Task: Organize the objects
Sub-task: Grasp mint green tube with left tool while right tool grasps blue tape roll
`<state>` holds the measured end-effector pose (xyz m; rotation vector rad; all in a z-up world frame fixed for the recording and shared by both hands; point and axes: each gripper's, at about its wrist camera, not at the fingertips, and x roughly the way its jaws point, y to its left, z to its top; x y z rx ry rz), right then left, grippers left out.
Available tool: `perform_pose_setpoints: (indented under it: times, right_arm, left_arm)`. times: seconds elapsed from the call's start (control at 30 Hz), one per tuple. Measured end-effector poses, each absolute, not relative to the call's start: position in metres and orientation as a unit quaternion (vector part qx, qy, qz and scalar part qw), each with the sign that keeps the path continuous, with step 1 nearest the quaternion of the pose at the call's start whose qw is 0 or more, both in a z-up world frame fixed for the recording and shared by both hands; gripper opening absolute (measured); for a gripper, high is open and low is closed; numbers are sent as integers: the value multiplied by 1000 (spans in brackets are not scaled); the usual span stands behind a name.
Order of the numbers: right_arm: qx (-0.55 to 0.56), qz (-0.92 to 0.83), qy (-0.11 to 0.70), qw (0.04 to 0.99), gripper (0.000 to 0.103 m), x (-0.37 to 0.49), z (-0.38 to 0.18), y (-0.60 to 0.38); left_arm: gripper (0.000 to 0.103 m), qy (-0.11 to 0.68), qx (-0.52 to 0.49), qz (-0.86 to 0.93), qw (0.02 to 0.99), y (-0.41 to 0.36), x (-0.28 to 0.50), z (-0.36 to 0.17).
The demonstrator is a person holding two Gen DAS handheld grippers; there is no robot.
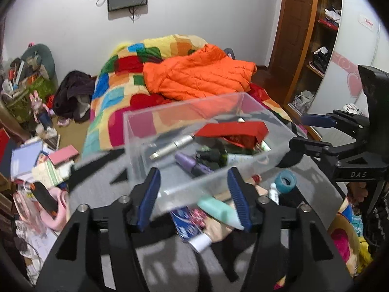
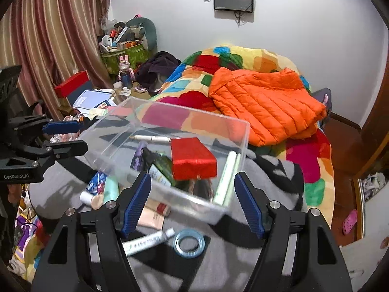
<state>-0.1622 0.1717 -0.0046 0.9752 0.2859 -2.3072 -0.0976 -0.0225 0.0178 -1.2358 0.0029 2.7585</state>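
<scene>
- Both tongs stand released: the left gripper [image 1: 194,197] at the bottom centre of its own view and the right gripper [image 2: 192,202] at the bottom centre of its view each show blue pads spread apart, pressing on nothing, though the near edge of the box sits in the gap of each.
- Behind, filling the upper middle of both views, the patchwork quilt [image 1: 116,90] carries an orange jacket [image 1: 201,75].
- Lower down, the grey blanket [image 2: 274,177] bears the task's things.
- At frame centre the clear box [image 1: 136,131] rests on that blanket, holding a red case [image 2: 192,158], a silver pen [image 1: 172,146], a purple tube [image 1: 192,164] and a pale green tube [image 2: 228,177].
- Outside it, at the lower centre, lie a mint bottle [image 1: 218,210], a white tube [image 2: 145,241] and a blue ring [image 2: 189,243] (all apparently still to be sorted).
- Judged risk: the box sits tilted on soft bedding, so a nudge from either gripper could tip it and spill its contents; the ring, lying flat, could slip from the pads.
</scene>
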Motion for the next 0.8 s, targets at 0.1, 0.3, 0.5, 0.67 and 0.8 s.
perform_pose_setpoints:
  times: [0.1, 0.3, 0.5, 0.67, 0.8]
  right_arm:
    - [378, -871, 99, 298, 68, -156, -13, 182]
    - [407, -865, 81, 284, 68, -148, -40, 200]
    - [440, -851, 64, 279, 68, -145, -72, 204]
    - [441, -852, 65, 274, 68, -142, -86, 198]
    - [441, -854, 68, 267, 51, -142, -93, 195]
  left_arm:
    - [62, 12, -421, 905, 55, -9, -93, 4]
    - [62, -13, -450, 890, 72, 15, -86, -27]
    - [61, -29, -475, 878, 60, 23, -88, -52]
    - [50, -52, -474, 878, 39, 15, -95, -58]
    - [34, -57, -464, 883, 32, 13, -97, -61]
